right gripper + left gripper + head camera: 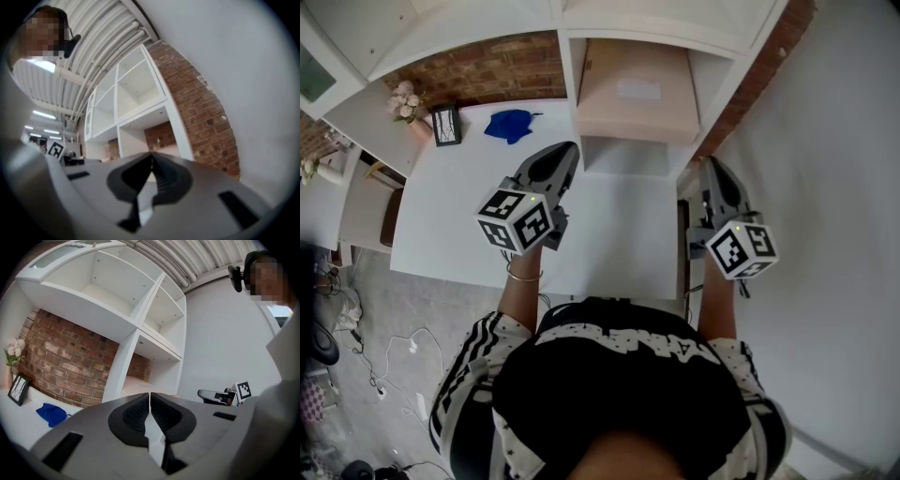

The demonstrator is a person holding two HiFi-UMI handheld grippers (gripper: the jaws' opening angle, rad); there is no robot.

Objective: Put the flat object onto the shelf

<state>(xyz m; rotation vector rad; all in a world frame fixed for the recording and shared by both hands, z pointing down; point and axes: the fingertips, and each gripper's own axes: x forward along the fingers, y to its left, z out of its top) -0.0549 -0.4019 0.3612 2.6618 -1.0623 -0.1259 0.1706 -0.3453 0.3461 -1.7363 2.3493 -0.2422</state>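
Flat box (623, 108), pinkish, looks like cardboard, lies flat inside the bottom right bay of the shelf unit (570, 75), front edge about flush with the bay mouth. So it reads as placed already

Left gripper (570, 150) clenched, pads together, nothing between them. It sits just in front of the shelf unit's left upright. Right gripper (712, 166) also clamped on nothing, off the shelf unit's right front corner. Neither touches the box

Handling, my guess: light, stiff, smooth faces, so a bit slippery. Too wide for one pair of jaws to span. If it needs a nudge, pinch the front edge near the two corners, one gripper each, or push flat on the front edge. A one-corner pinch will probably let it swing

View differences:
- only the head view shows the box top and its pale label, plus the blue cloth (508, 125), picture frame (445, 124) and flowers (405, 98) left of the shelf unit
- the left gripper view shows the shelf unit's upper bays, bare as far as visible; the head view can't see into them. The box is only a pale sliver above the jaws, not certain
- the right gripper view shows the brick wall (206, 112) at the shelf unit's right side; box not identifiable
- jaw state reads properly only in the gripper views; from the head view the pads can't be judged
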